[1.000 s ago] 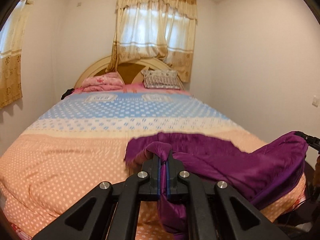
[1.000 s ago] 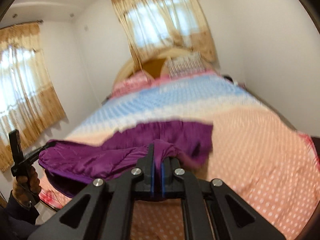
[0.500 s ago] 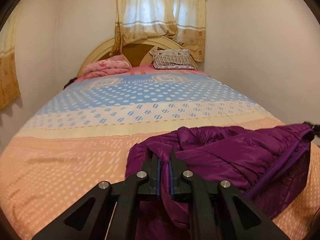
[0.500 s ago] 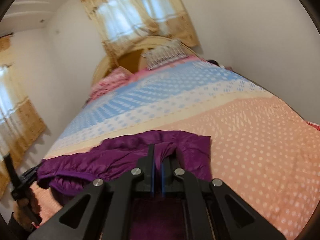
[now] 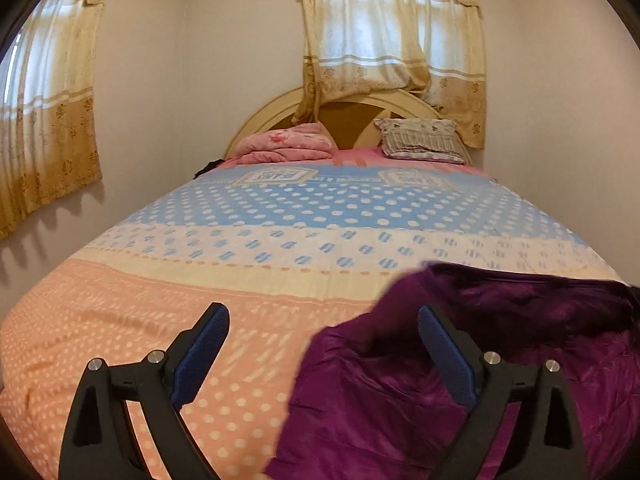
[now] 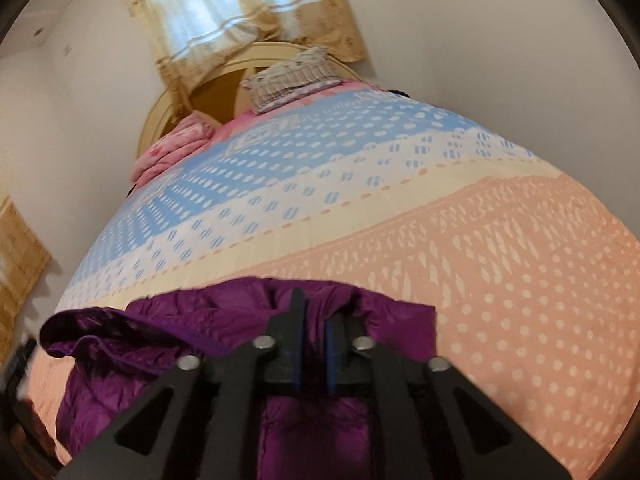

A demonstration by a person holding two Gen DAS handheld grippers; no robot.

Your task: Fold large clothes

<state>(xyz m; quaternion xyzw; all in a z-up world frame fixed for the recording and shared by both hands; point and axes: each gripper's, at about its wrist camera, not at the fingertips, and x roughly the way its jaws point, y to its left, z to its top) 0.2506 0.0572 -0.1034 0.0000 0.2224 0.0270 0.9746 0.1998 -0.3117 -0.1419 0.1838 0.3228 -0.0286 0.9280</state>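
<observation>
A purple puffer jacket (image 5: 380, 380) lies crumpled on the near, peach part of the dotted bedspread (image 5: 280, 208). My left gripper (image 5: 322, 312) hovers low over it with its jaws opening wide. The jacket's left edge lies loose between the blue pads (image 5: 200, 344), and neither pad presses on it. In the right wrist view the same jacket (image 6: 180, 320) spreads to the left and under my right gripper (image 6: 316, 308). Its jaws are opening, with a narrow gap between them. A fold of purple fabric bunches at the tips, no longer pinched.
The bedspread (image 6: 480, 260) runs from peach through cream to blue toward the headboard (image 5: 352, 120). A folded pink quilt (image 5: 288, 146) and a striped pillow (image 5: 420, 140) lie at the head. White walls close in on both sides, and curtained windows (image 5: 392, 40) stand behind and at the left.
Both grippers moved forward and down and laid the jacket on the bed. The left jaws, shut on fabric before, sprang wide and let go. The right jaws parted slightly.
</observation>
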